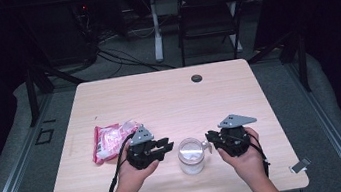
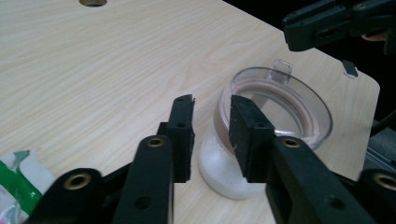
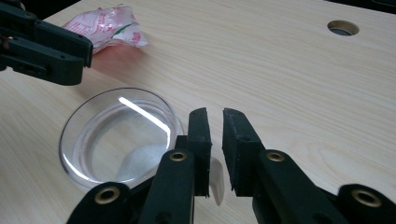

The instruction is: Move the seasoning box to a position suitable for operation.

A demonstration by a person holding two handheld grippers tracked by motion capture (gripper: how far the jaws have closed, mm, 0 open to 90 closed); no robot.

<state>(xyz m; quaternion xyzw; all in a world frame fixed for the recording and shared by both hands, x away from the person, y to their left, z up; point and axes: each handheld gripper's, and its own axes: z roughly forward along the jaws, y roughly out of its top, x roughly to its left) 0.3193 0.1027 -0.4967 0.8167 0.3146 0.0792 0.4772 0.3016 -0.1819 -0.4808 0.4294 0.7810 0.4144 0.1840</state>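
Observation:
A clear jar (image 1: 190, 156) with white powder in its bottom stands near the table's front edge, between my two grippers. It carries a clear lid (image 2: 280, 98) with a small tab (image 2: 282, 66). My left gripper (image 1: 167, 144) is just left of the jar; its jaws (image 2: 212, 121) are a little apart, pointing at the jar's neck, pads off the glass. My right gripper (image 1: 210, 138) is at the jar's right side. Its jaws (image 3: 215, 135) stand with a narrow gap over the whitish tab (image 3: 217, 186), and no pad clearly presses on it.
A crumpled red-and-white packet (image 1: 109, 140) lies left of the left hand. A round cable hole (image 1: 197, 78) sits near the far edge of the light wooden table (image 1: 169, 101). A dark chair (image 1: 207, 15) and cables are on the floor beyond.

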